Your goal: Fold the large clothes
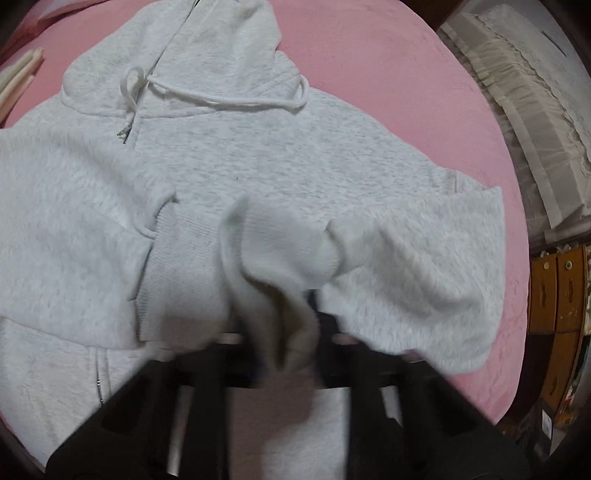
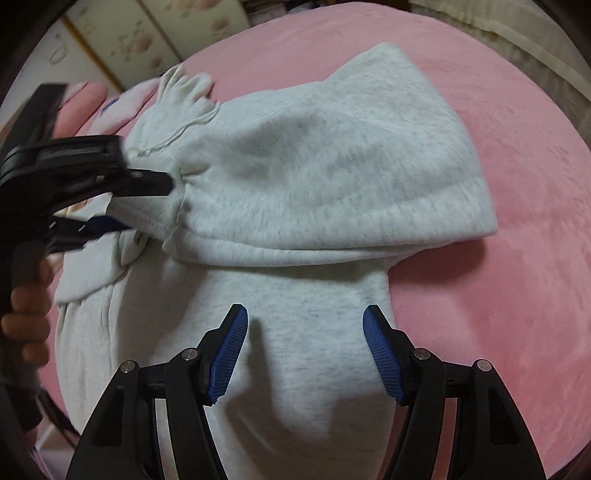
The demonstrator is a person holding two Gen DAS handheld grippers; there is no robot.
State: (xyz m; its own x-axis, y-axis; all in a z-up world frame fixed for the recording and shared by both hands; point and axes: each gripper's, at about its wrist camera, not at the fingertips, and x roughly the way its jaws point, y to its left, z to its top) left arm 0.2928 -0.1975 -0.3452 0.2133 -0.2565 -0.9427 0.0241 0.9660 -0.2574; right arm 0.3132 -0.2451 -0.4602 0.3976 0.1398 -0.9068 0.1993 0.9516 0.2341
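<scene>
A light grey zip hoodie (image 1: 229, 155) lies on a pink bed cover (image 1: 369, 74), hood at the top with a white drawstring (image 1: 221, 99). My left gripper (image 1: 295, 325) is shut on the ribbed cuff of a sleeve (image 1: 288, 251) and holds it over the hoodie's body. In the right wrist view the left gripper (image 2: 147, 199) pinches that cuff (image 2: 184, 206) while the sleeve (image 2: 332, 177) is draped across the hoodie (image 2: 303, 332). My right gripper (image 2: 304, 350) is open and empty just above the hoodie's body.
The pink bed cover (image 2: 517, 258) spreads around the hoodie. A cream lace-edged bedding pile (image 1: 517, 92) and a wooden chest of drawers (image 1: 557, 295) stand at the right. Floral cupboard doors (image 2: 129, 33) stand at the back.
</scene>
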